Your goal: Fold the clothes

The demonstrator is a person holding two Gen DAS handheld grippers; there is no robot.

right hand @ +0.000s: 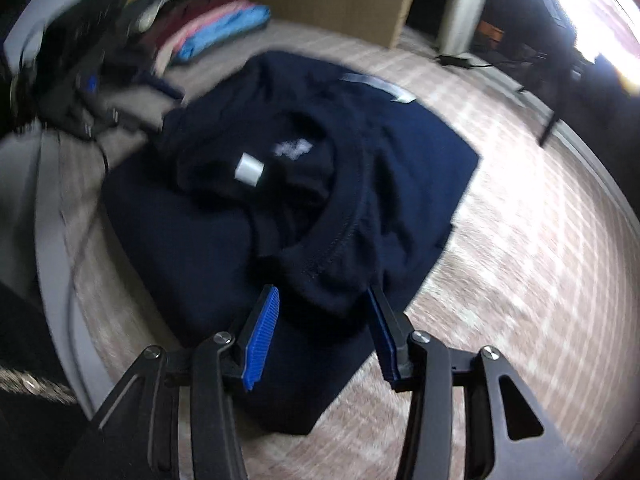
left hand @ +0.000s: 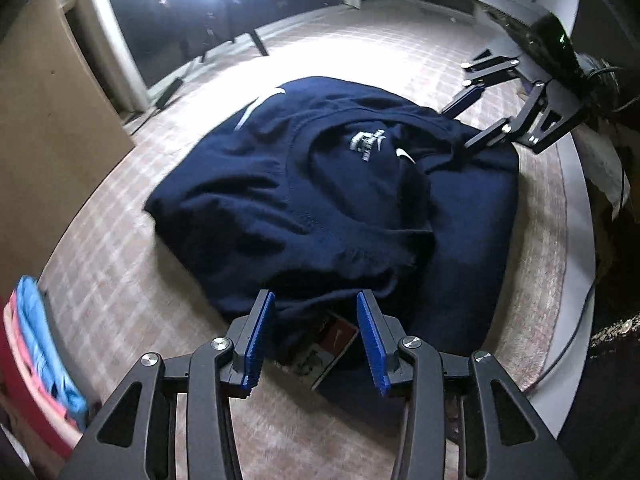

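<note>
A navy sweatshirt (left hand: 280,200) lies crumpled and partly folded on a checked cover (left hand: 120,272). White logos (left hand: 405,156) show near its neck. My left gripper (left hand: 315,296) stands open over the garment's near edge, with a fold and a red-and-white hang tag (left hand: 332,340) between its blue pads (left hand: 258,344). In the right wrist view the same sweatshirt (right hand: 400,152) is blurred by motion. My right gripper (right hand: 323,290) is open astride a bunched fold at its near edge, and the pads do not press on the cloth. The left wrist view shows the right gripper (left hand: 456,130) at the garment's far right edge.
A stack of folded clothes (left hand: 36,340), pink and light blue on top, sits at the cover's left side, the same stack of folded clothes (right hand: 216,28) showing far left. A wooden panel (left hand: 48,120) stands behind it. Dark table legs (left hand: 256,40) and a bright window lie beyond. A cable (left hand: 560,360) runs along the rounded right edge.
</note>
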